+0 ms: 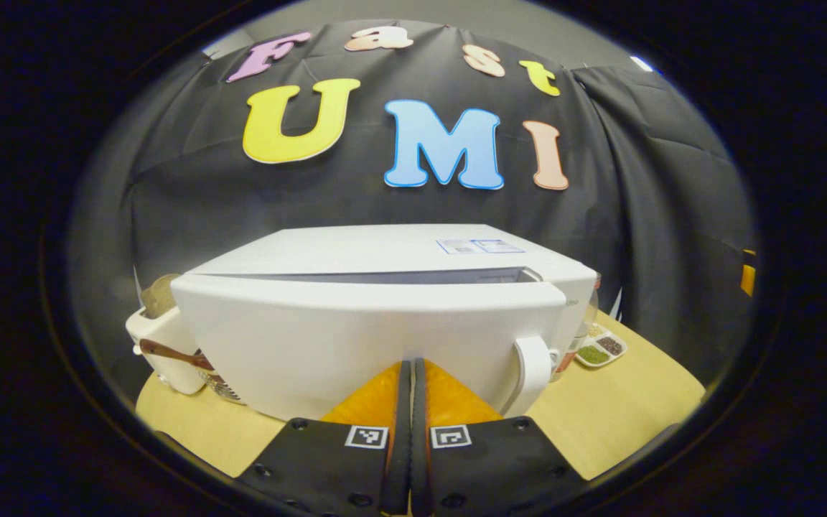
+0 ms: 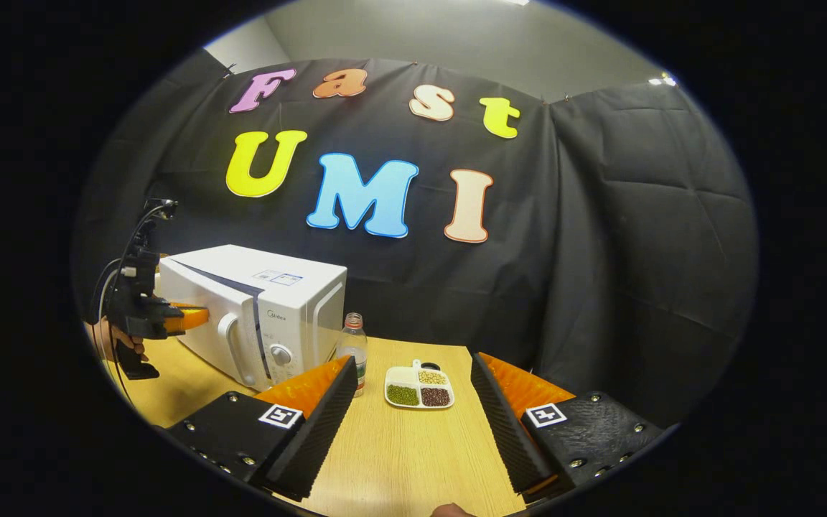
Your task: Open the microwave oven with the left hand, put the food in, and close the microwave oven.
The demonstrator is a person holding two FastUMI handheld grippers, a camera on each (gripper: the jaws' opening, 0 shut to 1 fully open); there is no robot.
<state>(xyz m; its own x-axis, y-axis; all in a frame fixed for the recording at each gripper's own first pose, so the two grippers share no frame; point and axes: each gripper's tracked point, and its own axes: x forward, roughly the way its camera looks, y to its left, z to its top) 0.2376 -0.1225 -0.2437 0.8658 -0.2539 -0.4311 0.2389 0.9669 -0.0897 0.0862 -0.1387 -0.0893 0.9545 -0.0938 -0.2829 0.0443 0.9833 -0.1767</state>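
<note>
Wood-grain surface [image 2: 399, 445] runs beneath the right tongs [image 2: 413, 402], spread wide apart and holding nothing. At their twelve o'clock, close by, lies the food tray [image 2: 419, 386], with beans in its compartments. Farther off at ten o'clock stands the white microwave [image 2: 263, 309]. The left tongs [image 1: 411, 373] are pressed together against its door [image 1: 356, 345], left of the upright handle [image 1: 532, 370]; the door looks slightly ajar.

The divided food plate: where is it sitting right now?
In the right gripper view the divided plate lies on the wooden table, just right of the bottle beside the microwave, ahead between the right gripper's open fingers.
</note>
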